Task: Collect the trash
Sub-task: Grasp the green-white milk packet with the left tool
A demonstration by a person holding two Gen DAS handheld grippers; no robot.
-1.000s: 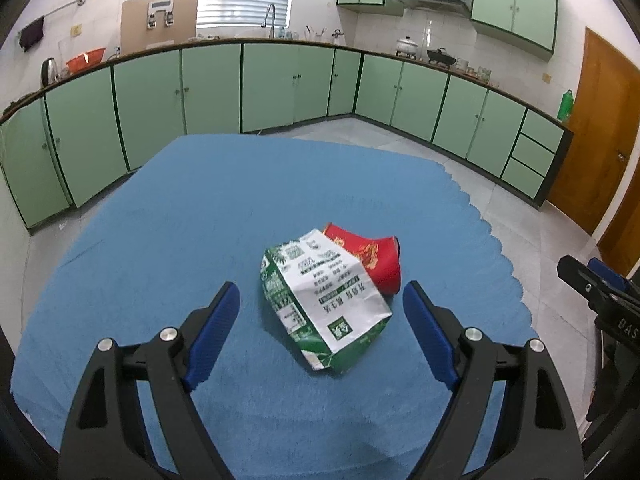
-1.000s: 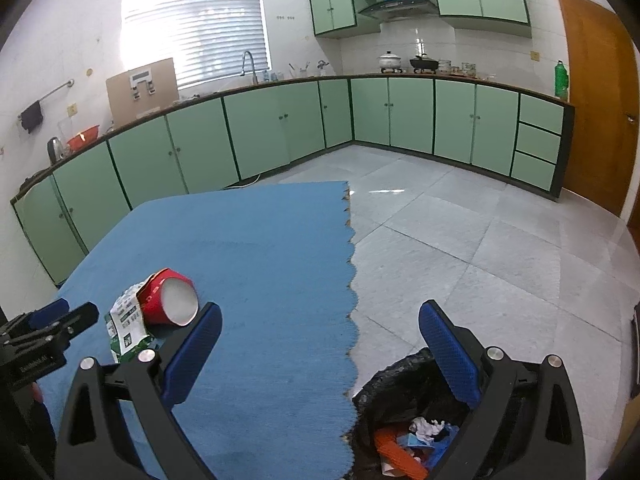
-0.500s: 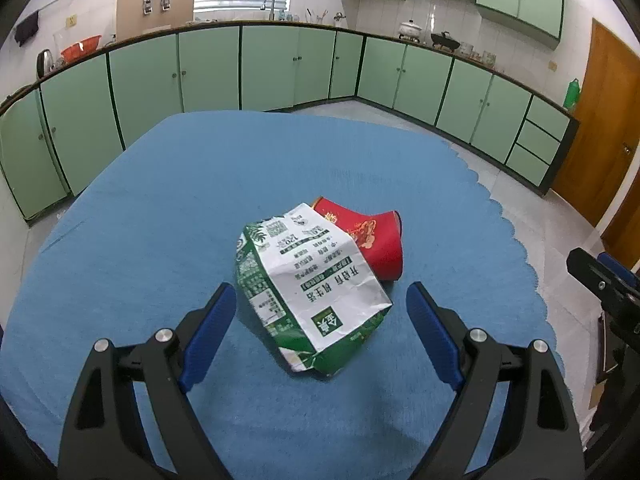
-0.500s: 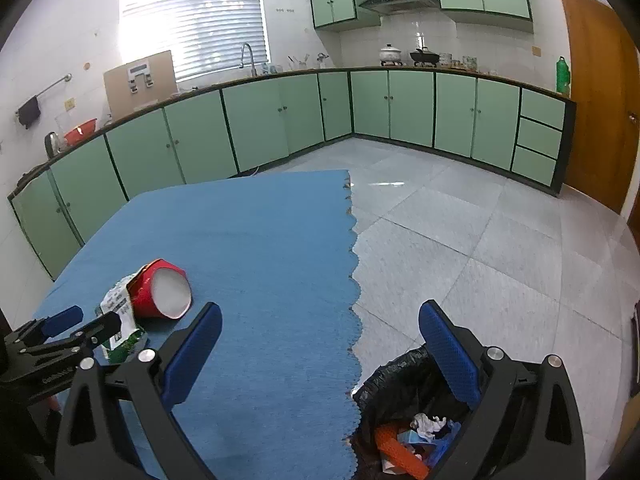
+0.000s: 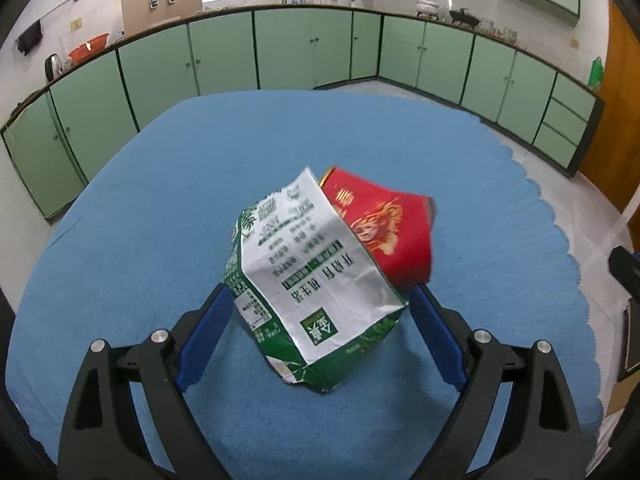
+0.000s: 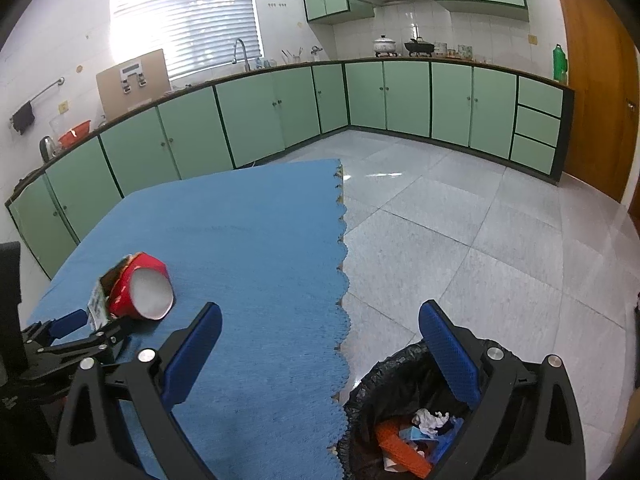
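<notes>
One green-and-white carton [image 5: 316,280] mid blue cloth [image 5: 160,208], one red cup [image 5: 384,228] touching its far side, left gripper [image 5: 320,296] opening, straddling carton, right gripper [image 6: 320,316] spread empty, one bin [image 6: 404,416] beside cloth.

Bright window [image 6: 184,16] glare; fisheye edges bent, corners dark.

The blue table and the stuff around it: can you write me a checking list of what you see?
Surface: blue tablecloth, scalloped edge.
Job's things: crumpled green-and-white carton leaning on tipped red paper cup; black-lined trash bin on the floor, holding scraps.
Clutter: nothing seen.
Grippers: left gripper jaws opening, either side of the carton, not pressing; right gripper open, empty.
Cables: nothing seen.
Surroundings: green kitchen cabinets, tiled floor, wooden door.
</notes>
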